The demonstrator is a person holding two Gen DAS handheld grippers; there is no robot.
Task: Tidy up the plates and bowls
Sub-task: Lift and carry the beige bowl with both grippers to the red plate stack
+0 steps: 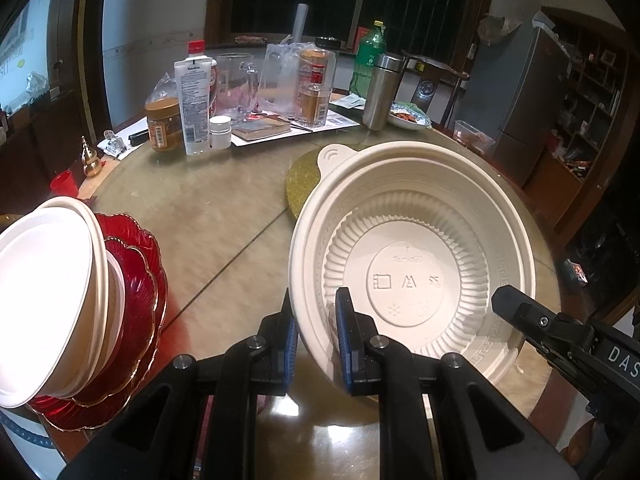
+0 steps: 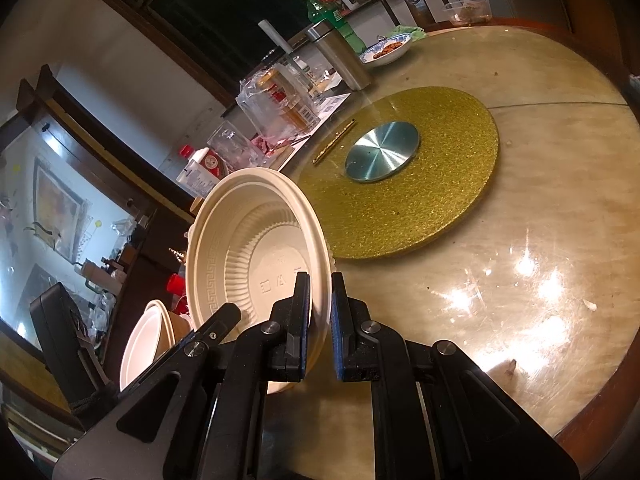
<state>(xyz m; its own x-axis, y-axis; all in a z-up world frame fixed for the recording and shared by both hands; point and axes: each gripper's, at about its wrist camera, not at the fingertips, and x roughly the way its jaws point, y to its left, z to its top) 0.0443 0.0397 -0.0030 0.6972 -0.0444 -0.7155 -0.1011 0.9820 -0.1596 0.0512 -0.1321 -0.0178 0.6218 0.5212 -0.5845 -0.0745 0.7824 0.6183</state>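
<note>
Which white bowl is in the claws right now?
The wide ribbed bowl, tilted, with both the left claw and right claw on its rim. The plain bowls sit stacked on red plates.

One large cream ribbed plastic bowl (image 1: 412,264) is up off the table. Two white paper bowls (image 1: 48,300) sit nested on two red scalloped glass plates (image 1: 140,280). One round gold glitter mat (image 2: 404,184) carries one silver metal disc (image 2: 382,151). One blue-patterned dish of food (image 1: 408,117), one steel flask (image 1: 382,90) and one green plastic bottle (image 1: 368,56) stand beyond.
</note>
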